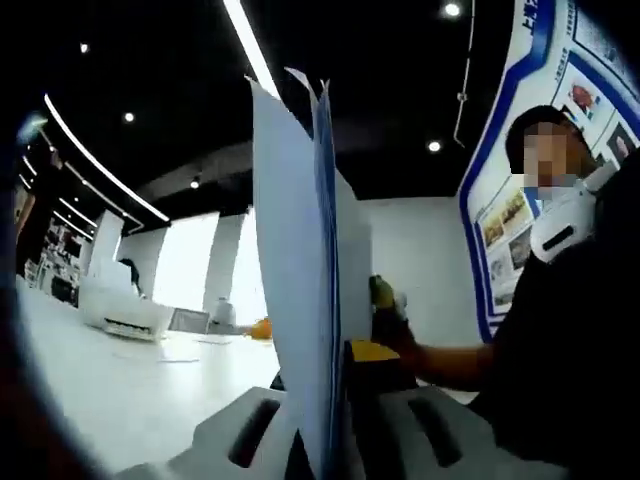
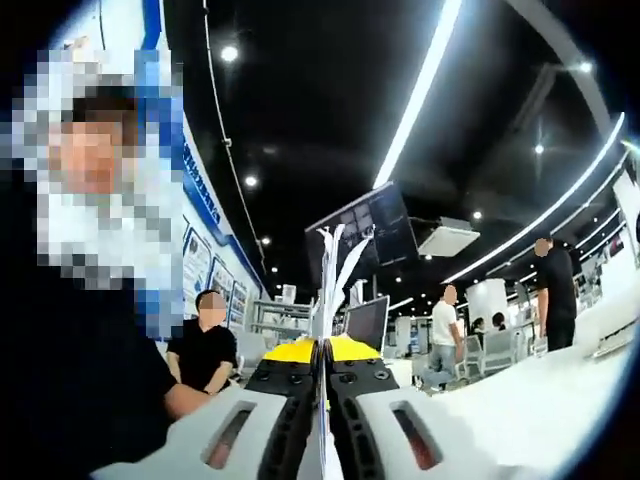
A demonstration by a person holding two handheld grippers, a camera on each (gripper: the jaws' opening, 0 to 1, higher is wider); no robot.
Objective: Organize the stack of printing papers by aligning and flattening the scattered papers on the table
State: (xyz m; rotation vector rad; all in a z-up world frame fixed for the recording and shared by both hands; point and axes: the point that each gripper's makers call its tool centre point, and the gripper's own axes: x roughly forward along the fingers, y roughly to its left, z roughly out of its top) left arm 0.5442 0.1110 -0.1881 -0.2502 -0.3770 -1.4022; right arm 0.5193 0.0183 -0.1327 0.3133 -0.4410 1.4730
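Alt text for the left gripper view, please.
The left gripper is shut on a stack of papers, held upright and edge-on, top edges uneven. The right gripper shows just behind the sheets, a person in black sits at right, and a white table stretches left.

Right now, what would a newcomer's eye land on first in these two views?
The stack of printing papers, held upright on edge, rises through the middle of the left gripper view, clamped in the left gripper. In the right gripper view the right gripper is shut on the same sheets, seen edge-on, with bright ceiling light strips overhead.
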